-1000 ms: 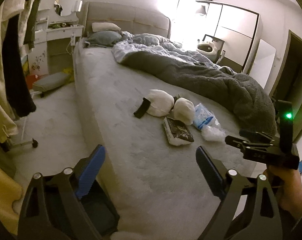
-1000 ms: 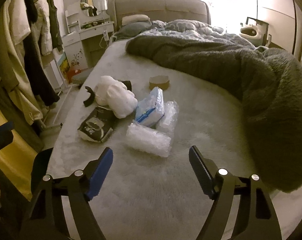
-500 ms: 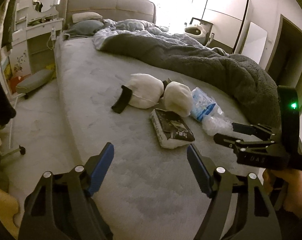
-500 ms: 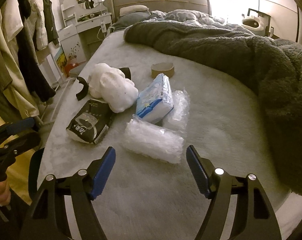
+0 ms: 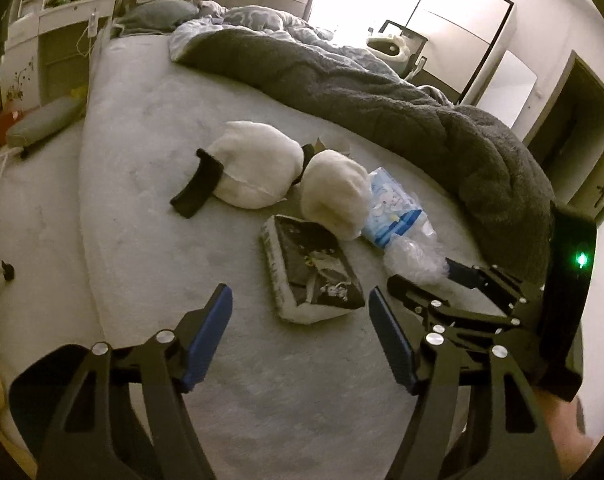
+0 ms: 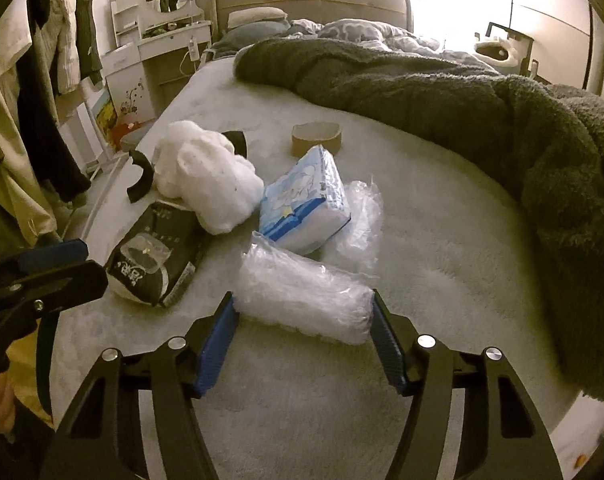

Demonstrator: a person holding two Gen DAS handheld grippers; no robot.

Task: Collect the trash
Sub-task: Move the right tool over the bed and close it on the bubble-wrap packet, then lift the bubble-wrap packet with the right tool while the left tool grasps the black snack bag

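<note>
Trash sits in one cluster on the bed point(image 6: 442, 240), near its foot edge, clear of the grey blanket point(image 6: 462, 92).

Right tongs point(image 6: 304, 326) straddle the clear bubble-wrap bundle point(image 6: 302, 300), jaws closing. The pads look just at its two ends, but I see no squeeze in the plastic, so I read it as not gripped yet. Coming in across the long axis makes sense: soft and light, it will compress before it holds.

Left tongs point(image 5: 299, 330) hover over bare sheet just short of the black tissue pack point(image 5: 314, 276), jaws closing, nothing between them. Likely lined up on the pack's near end, since it lies flat and offers only that edge.

Blue-and-white tissue pack point(image 6: 306, 200) leans on a second clear plastic bag point(image 6: 360, 220). White stuffing clumps point(image 6: 205, 176) overlap the black pack's far end. Cardboard tape core point(image 6: 317, 136) sits apart, further up the bed.

Risk: the bubble wrap touches the blue pack, so lifting may drag it.
</note>
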